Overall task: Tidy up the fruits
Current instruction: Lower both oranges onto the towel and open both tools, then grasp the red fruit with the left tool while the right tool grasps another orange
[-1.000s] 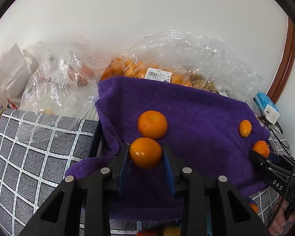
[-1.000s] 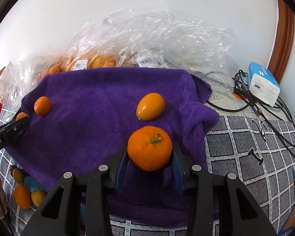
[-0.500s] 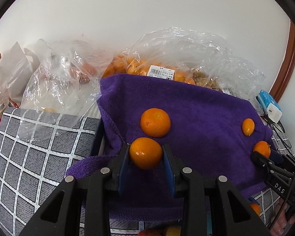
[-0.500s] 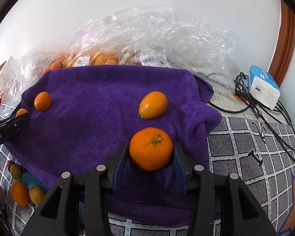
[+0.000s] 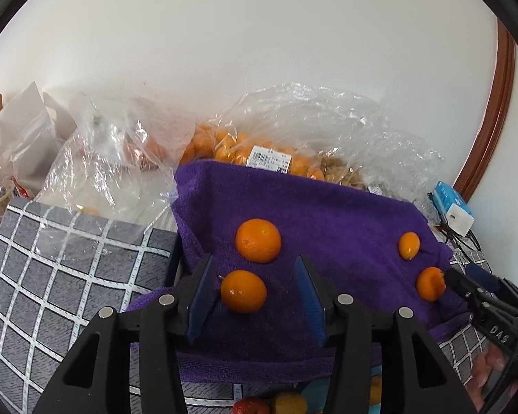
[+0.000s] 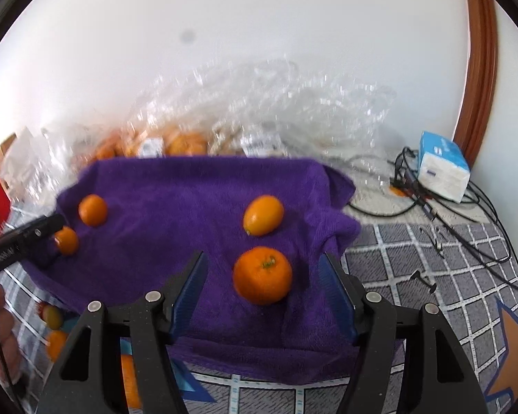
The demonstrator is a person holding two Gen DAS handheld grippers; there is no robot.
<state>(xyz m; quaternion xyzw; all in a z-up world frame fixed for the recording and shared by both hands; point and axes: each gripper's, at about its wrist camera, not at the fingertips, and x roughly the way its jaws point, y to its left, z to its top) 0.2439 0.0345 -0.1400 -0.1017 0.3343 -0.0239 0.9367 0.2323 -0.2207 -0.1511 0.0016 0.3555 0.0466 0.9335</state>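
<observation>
Now drop-off step: left tool (image 5: 255, 296) and right tool (image 6: 262, 293) jaws just opening, holding nothing; oranges (image 5: 243, 291) (image 6: 262, 275) rest on purple towel (image 6: 176, 200). Next: back away, fetch more fruit.

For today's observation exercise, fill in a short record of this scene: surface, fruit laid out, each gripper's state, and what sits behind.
surface: purple towel over a grey checked cloth
fruit on towel: four, namely a round orange, an oval one, and two smaller ones at the far side
left gripper: jaws have just been opening; small orange lies between them, touching at most one pad
right gripper: jaws have just been opening; round orange between them, pads clear
behind: clear plastic bags holding more fruit
</observation>
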